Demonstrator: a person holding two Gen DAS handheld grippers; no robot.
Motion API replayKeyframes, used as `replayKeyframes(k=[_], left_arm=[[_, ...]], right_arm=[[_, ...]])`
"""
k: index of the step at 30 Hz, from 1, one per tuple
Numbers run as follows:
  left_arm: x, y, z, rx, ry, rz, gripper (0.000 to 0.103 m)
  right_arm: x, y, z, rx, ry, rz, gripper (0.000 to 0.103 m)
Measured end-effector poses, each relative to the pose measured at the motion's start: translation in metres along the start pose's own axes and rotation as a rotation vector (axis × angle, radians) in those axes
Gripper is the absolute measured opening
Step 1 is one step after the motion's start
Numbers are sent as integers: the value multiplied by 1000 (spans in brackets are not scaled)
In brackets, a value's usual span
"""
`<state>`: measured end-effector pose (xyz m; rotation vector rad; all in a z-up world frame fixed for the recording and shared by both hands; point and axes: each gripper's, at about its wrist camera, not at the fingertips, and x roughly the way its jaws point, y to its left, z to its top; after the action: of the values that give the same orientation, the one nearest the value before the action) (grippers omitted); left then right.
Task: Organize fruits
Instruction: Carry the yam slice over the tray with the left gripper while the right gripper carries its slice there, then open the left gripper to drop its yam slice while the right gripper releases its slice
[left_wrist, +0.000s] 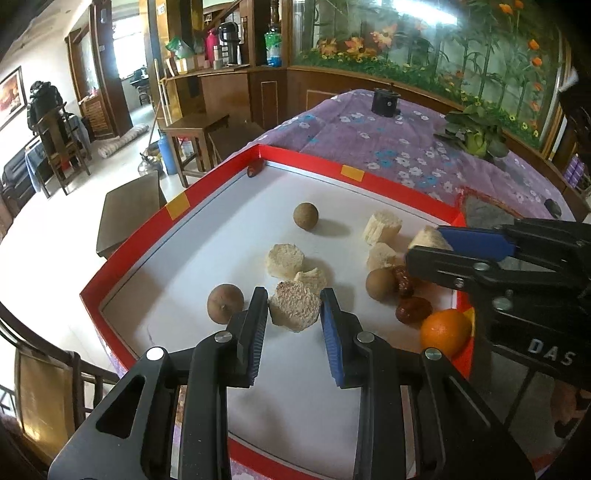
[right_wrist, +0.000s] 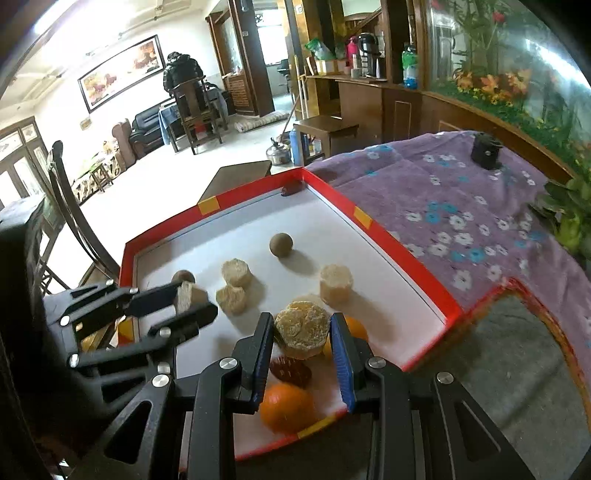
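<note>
**Both grippers hold a pale chunk over the tray**

The left gripper (left_wrist: 294, 308) is clenched on a pale fibrous chunk (left_wrist: 294, 310) low in the centre of the left view. The right gripper (right_wrist: 302, 334) grasps a second pale chunk (right_wrist: 301, 328) at the lower centre of the right view. Under them, the red-walled tray (left_wrist: 218, 177) holds more chunks, brown round fruits (left_wrist: 306, 216), red dates (left_wrist: 413, 309) and an orange (left_wrist: 445, 332).

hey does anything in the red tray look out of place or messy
One red date sits alone in the far corner of the tray, away from the other dates beside the orange. Nothing looks spilled or damaged.
</note>
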<state>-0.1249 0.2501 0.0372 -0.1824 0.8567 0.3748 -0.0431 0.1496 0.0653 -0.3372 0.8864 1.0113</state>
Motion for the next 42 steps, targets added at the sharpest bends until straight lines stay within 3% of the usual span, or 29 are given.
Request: replayKeyframes(k=[13,22,25,26,30,38,42], left_arm=[[13,6,1,-8,9,17,28],[13,1,4,-12,13,49,28],[12,0,3,-19,17,59,30],[12,0,3,-23,19,60,31],[10,3,2,-40,21,62,64],[0,-5,1,-30,2,83,67],[-5,-16,0,-19,-6,79,67]], right_arm=[[32,15,19,-42,32,-5,30],[40,8,19,8,39,20,30],[40,7,18,19,35,26,36],[38,8,17,18,32,26,37],[33,10,16,13,29,31,39],[-11,-9,-6,72,-47,-35,45],[-39,-23,-20,130,-112,-61,52]])
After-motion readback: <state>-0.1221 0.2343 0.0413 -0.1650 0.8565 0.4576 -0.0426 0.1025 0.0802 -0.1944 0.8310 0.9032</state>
